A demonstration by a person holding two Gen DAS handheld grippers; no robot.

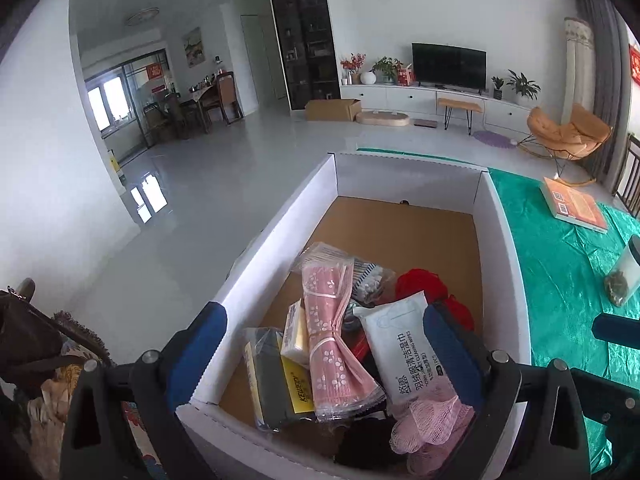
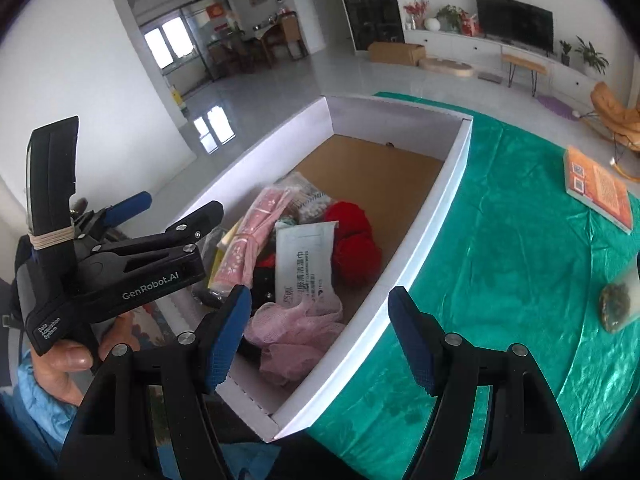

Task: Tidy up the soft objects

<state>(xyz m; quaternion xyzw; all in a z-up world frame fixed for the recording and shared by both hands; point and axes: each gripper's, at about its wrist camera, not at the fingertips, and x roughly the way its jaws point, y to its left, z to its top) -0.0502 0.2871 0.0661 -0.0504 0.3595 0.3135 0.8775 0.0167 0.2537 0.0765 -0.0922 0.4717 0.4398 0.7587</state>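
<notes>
From the left wrist, the left gripper (image 1: 320, 344) hangs with jaws wide apart and empty over the white cardboard box (image 1: 408, 172), where the crumpled pink mesh cloth (image 1: 430, 420) lies at the near end beside the flat white wet-wipes pack (image 1: 404, 348); it looks light, limp and snag-prone, best pinched at its bunched middle. From the right wrist, the right gripper (image 2: 320, 344) is likewise spread and holds nothing, poised over the box's near corner just beside the cloth.

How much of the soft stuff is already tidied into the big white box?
Done: the white cardboard box already holds a pink mesh sponge, red yarn ball, white wet-wipes pack and pink patterned cloth bundle.

In hand: nothing; the left hand-held gripper and right hand-held gripper are both open and empty.

Left: only an orange book and a clear jar lie on the green tablecloth; neither looks soft.
</notes>
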